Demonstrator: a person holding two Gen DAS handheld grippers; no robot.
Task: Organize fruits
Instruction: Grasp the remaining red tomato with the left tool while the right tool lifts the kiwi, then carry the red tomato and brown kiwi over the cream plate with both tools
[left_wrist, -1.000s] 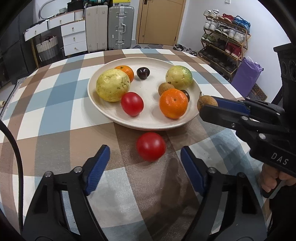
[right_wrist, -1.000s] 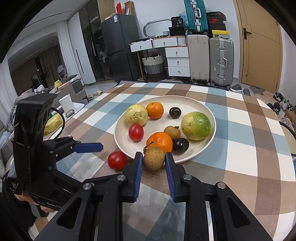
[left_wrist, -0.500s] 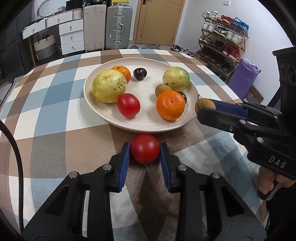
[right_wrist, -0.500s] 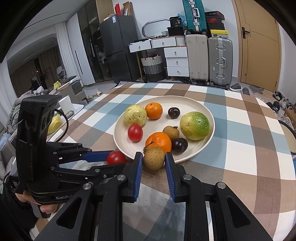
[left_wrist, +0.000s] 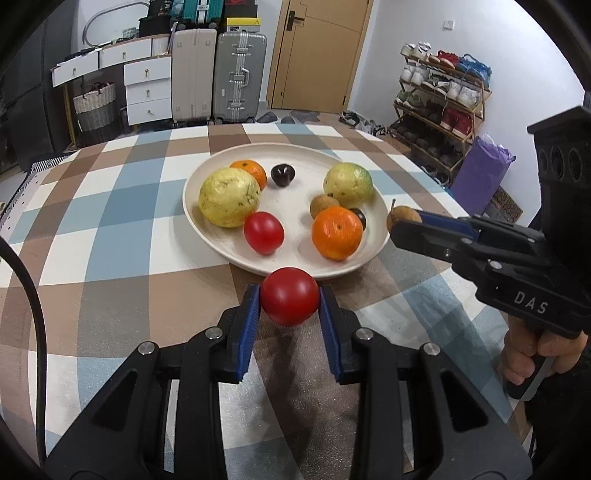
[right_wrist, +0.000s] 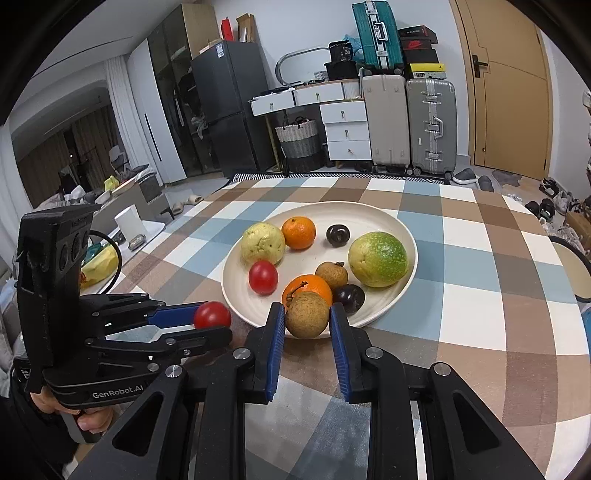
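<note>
1. Since the earlier frame, left claw (left_wrist: 290, 302) has closed on the red tomato (left_wrist: 290, 296), just before the plate (left_wrist: 229, 251).
2. Right claw (right_wrist: 307, 317) pinches a brown fruit (right_wrist: 307, 314) at the plate's near rim, above the counter (right_wrist: 480, 258).

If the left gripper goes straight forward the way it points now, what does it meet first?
Probably the near rim of the plate. The left gripper, shut on a red tomato, points down toward it; depth is hard to judge.

Both views evenly lit, bright, light from overhead. Soft shadows beneath the plate (left_wrist: 373, 254) and fruit. Small glare spot on the red tomato (left_wrist: 290, 296). Strong fisheye bending; black vignette at corners. Focus sharp throughout.
</note>
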